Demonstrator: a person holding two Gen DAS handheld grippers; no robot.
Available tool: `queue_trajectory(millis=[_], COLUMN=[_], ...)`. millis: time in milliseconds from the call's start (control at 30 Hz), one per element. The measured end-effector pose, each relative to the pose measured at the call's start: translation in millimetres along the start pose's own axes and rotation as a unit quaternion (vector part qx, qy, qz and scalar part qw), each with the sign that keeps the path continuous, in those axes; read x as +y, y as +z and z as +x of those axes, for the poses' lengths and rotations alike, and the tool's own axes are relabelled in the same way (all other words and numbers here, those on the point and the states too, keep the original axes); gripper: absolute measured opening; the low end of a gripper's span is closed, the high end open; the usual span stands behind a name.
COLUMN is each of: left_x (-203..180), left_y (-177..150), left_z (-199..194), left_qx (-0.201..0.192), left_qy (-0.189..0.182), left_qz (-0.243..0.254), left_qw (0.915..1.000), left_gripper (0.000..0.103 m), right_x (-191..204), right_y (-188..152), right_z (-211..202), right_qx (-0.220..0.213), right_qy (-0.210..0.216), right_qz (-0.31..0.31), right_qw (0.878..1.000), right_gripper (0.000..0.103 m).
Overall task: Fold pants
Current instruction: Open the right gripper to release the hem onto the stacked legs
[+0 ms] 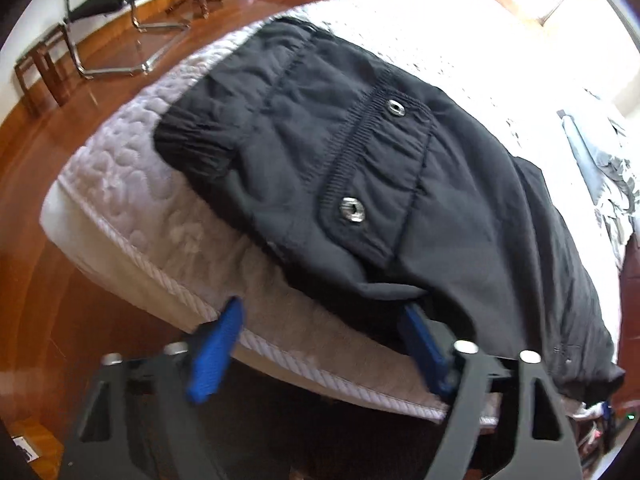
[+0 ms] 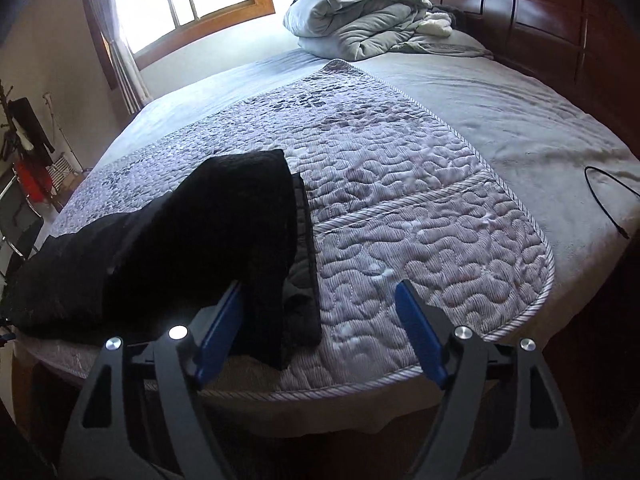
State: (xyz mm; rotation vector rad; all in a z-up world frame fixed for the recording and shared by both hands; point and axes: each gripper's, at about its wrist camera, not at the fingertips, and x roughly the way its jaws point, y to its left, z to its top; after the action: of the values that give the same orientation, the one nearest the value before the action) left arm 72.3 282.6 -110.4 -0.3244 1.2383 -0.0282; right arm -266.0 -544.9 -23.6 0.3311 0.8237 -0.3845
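Observation:
Black pants (image 1: 360,184) lie folded on the quilted grey bedspread (image 1: 132,176), near the bed's corner, with two metal snaps on a pocket flap facing up. My left gripper (image 1: 324,312) is open at the bed edge, its right blue finger (image 1: 424,340) at the pants' near hem, nothing between the jaws. In the right wrist view the pants (image 2: 180,248) lie left of centre. My right gripper (image 2: 320,292) is open; its left blue finger (image 2: 220,332) sits beside the pants' end, and a fold of cloth lies between the jaws.
The bedspread (image 2: 420,200) spreads over a grey sheet (image 2: 520,112). A bundled duvet (image 2: 360,12) sits by the wooden headboard (image 2: 540,12). A black cable (image 2: 608,196) lies at the right. A metal chair (image 1: 120,8) stands on the wooden floor (image 1: 48,208).

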Motion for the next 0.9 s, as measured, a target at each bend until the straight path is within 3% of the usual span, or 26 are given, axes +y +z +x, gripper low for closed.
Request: queue_trajectory(millis=[100,300,400,533,600,667,733,800,900], left_x=[4.0,43.0,60.4,59.5,49.6,38.6,30.6,20.6,13.5], left_y=[-2.8,-15.0,-8.0,13.8,24.2,38.5,50.8,57.1,54.6], left_z=[-4.6,-20.0,-28.2,-19.1,-15.7,-17.3,-16.5,-16.0,-25.1], left_qx=[0.027,0.012,-0.006,-0.013,-0.017,-0.022,-0.031,-0.035,-0.059], left_qy=[0.014,-0.021,-0.061,-0.015,-0.001,-0.014,-0.003,0.021,0.006], left_qz=[-0.015,-0.094,-0.135,-0.135,-0.118,-0.104,-0.094,-0.083,-0.089], left_qw=[0.9994,0.9953,0.9889,0.9906,0.9929,0.9942,0.9951,0.9957,0.9943], left_gripper=[0.084,0.090,0.090,0.088,0.071,0.036,0.030,0.015,0.009], right_x=[2.5,7.2,8.6,7.1,5.6,6.9,10.6,15.9,26.7], right_y=[-4.1,-3.5,-1.1,-0.5,-0.7,-0.9,-0.6,0.2,-0.2], right_z=[-6.1,-3.4,-3.1,-9.9,-15.2,-20.4,-24.6,-27.0,-25.6], right_qx=[0.005,0.007,0.005,-0.004,-0.010,-0.011,-0.012,-0.010,0.001], right_qy=[0.009,0.018,0.022,0.034,0.038,0.038,0.047,0.072,0.125], right_qz=[0.001,0.002,0.009,0.027,0.037,0.039,0.038,0.042,0.065], right_qw=[1.000,1.000,1.000,0.999,0.999,0.998,0.998,0.996,0.990], right_gripper=[0.077,0.078,0.078,0.078,0.078,0.078,0.078,0.078,0.078])
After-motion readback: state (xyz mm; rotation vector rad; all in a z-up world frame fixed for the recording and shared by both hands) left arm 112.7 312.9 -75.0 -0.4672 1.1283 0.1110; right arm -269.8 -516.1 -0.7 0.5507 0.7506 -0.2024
